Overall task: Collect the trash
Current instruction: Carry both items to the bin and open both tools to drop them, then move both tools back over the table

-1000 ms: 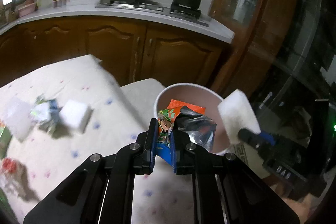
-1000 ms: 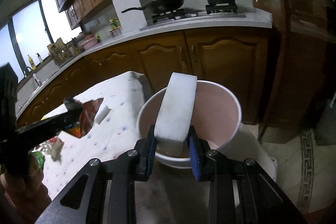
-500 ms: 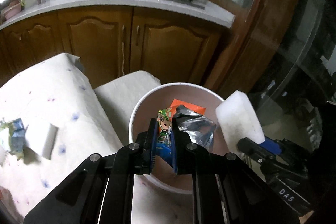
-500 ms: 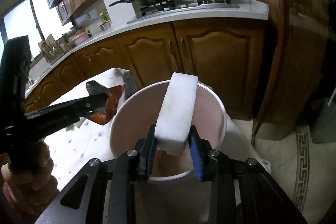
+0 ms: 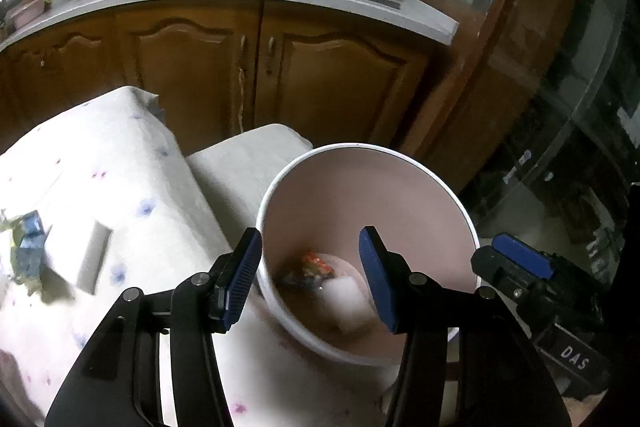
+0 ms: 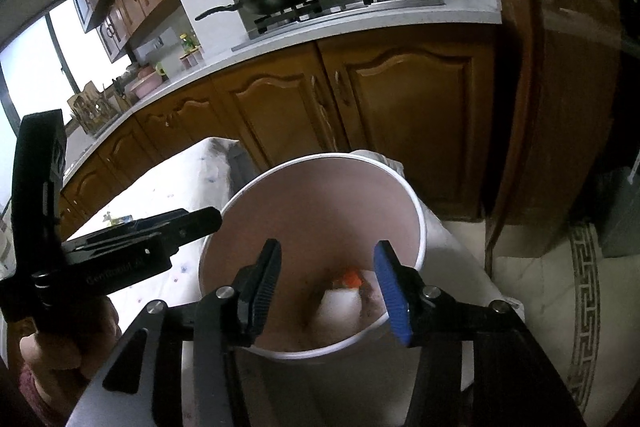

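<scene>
Opening both jaws over the pink bin (image 5: 400,187), you have let the snack wrapper (image 5: 310,267) leave your left gripper (image 5: 310,279) and the white sponge (image 6: 340,307) leave your right gripper (image 6: 326,283), so both lie inside, with table (image 5: 120,187) scraps left.

wood cabinets (image 5: 192,67) | white counter (image 6: 360,23) | bright window (image 6: 28,67) | tiled floor (image 6: 536,291)

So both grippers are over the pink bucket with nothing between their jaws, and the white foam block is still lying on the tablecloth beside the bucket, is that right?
Not quite: the white foam block lies inside the pink bucket, beside a snack wrapper, as the right wrist view shows. The left gripper and right gripper are indeed over it, jaws opening with nothing between them.
</scene>
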`<state>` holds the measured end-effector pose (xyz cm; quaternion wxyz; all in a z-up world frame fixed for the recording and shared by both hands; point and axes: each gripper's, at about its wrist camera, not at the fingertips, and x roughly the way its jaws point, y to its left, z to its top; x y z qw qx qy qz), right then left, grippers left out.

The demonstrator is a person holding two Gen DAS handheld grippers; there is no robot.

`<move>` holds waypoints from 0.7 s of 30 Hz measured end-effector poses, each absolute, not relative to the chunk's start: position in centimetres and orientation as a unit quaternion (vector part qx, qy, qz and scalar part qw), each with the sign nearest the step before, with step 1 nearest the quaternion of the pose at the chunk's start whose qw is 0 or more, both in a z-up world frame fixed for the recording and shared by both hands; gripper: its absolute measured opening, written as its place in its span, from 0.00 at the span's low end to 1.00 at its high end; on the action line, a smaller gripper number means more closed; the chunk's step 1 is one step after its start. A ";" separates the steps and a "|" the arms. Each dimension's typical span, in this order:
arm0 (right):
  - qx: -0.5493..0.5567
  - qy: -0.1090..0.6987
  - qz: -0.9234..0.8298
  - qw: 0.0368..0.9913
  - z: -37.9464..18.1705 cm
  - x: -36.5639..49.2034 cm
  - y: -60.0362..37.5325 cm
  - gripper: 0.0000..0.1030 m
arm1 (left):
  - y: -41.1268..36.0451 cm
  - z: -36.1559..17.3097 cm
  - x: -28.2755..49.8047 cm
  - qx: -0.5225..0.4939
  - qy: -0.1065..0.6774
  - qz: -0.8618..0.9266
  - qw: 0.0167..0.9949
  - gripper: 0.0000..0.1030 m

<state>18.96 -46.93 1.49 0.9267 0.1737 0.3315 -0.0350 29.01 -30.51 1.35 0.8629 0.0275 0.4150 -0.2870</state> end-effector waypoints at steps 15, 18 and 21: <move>0.176 0.302 -0.002 0.937 3.6 17.7 -43.4 0.55 | -21.5 3.0 25.1 -0.009 0.382 -0.214 0.899 0.56; 0.174 0.299 0.010 0.938 3.8 17.7 -41.9 0.58 | -19.6 3.5 24.1 -0.020 0.372 -0.196 0.907 0.56; 0.172 0.300 0.024 0.938 3.8 17.8 -40.6 0.59 | -18.0 3.7 22.9 -0.020 0.365 -0.186 0.912 0.57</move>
